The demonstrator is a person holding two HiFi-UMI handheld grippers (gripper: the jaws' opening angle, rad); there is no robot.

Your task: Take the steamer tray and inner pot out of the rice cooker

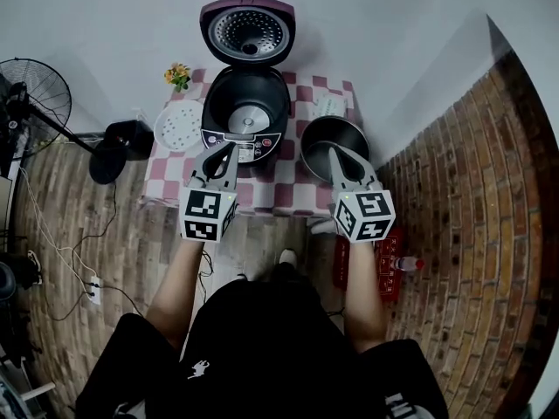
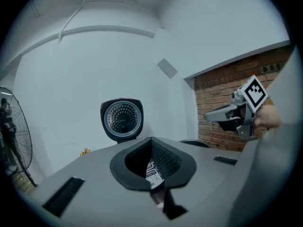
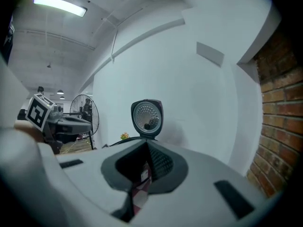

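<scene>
The rice cooker (image 1: 247, 103) stands open on the checked table, its lid (image 1: 248, 31) tipped up and its bare heating plate showing inside. Left of it on the table lies the white steamer tray (image 1: 178, 125). The dark inner pot (image 1: 316, 147) stands on the table to its right. My left gripper (image 1: 229, 152) hangs shut and empty in front of the cooker's control panel. My right gripper (image 1: 333, 152) is shut and empty over the inner pot's near side. In the left gripper view the closed jaws (image 2: 152, 148) face the lid (image 2: 121, 118); in the right gripper view the jaws (image 3: 147, 151) face the lid (image 3: 147, 118).
A small pot of flowers (image 1: 178, 76) sits at the table's back left. A standing fan (image 1: 26, 103) and a black round object (image 1: 118, 147) are on the floor at left. A red item (image 1: 384, 264) lies by the brick wall at right. White wall behind the table.
</scene>
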